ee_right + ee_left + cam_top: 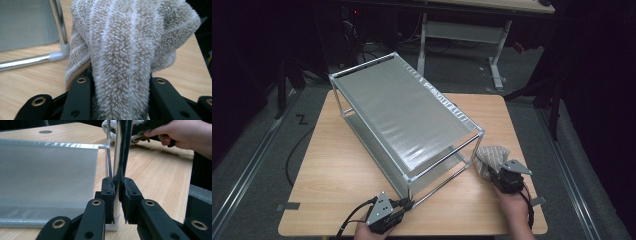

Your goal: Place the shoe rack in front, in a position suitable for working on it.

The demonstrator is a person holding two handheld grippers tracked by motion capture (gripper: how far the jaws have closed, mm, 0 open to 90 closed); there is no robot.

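A two-tier metal rack (404, 112) with grey fabric shelves stands slantwise on the wooden table (337, 170). My left gripper (406, 204) is shut on the rack's near corner post (119, 152), low down by its white foot, at the table's front edge. At the right, my right gripper (493, 172) is shut on a bunched beige striped towel (490, 158), which lies against the rack's right corner post (58, 22). In the right gripper view the towel (125, 50) bulges up from between the jaws and hides the fingertips.
The rack covers most of the table from the back left to the front right. Bare wood lies to its left and in front. A desk frame (462, 30) stands on the floor behind the table, and cables (294, 150) trail on the floor at the left.
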